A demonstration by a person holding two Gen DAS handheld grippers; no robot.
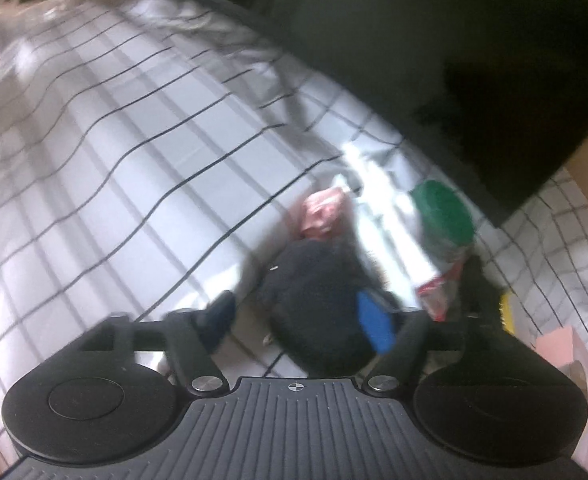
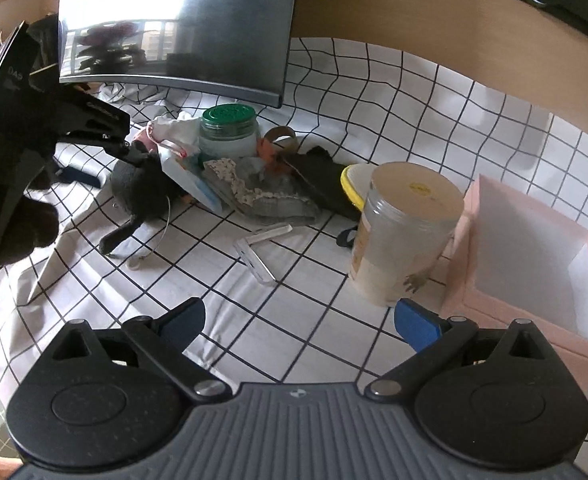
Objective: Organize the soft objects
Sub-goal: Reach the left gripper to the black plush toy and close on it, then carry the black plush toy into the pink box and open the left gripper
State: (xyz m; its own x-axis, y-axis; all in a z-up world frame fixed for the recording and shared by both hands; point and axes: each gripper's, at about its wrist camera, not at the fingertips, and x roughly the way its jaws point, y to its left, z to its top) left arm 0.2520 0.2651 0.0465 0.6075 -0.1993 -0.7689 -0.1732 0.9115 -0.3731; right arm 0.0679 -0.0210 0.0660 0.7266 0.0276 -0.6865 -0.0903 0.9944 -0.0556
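A: In the left wrist view the left tool (image 1: 296,316) is hanging over a dark soft toy (image 1: 314,292) at lower centre, fingers spread wide, one on each side of it. Why so wide?

B: Likely to straddle the plush body. The picture is blurred, but the blue pad (image 1: 374,326) is sitting at the toy's flank and not visibly pressing, so the toy is lying loose on the checked cloth (image 1: 134,160) covering the desk.

A: And the right tool (image 2: 298,316)?

B: It is waiting at the bottom of its own frame, fingers apart and empty, over bare cloth. It seems to be keeping clear of the other hand's reach.

A: Where are the soft things gathering?

B: In the right wrist view they are lying heaped at centre, below the monitor (image 2: 178,24): the dark toy (image 2: 142,188), a lace-trimmed grey fabric (image 2: 262,196) and a black cloth (image 2: 322,180), bunched around a green-lidded jar (image 2: 228,132).

A: The pink box (image 2: 534,280) at right?

B: Standing open and empty beside a tall plastic jar (image 2: 402,232); probably the bin for these items.
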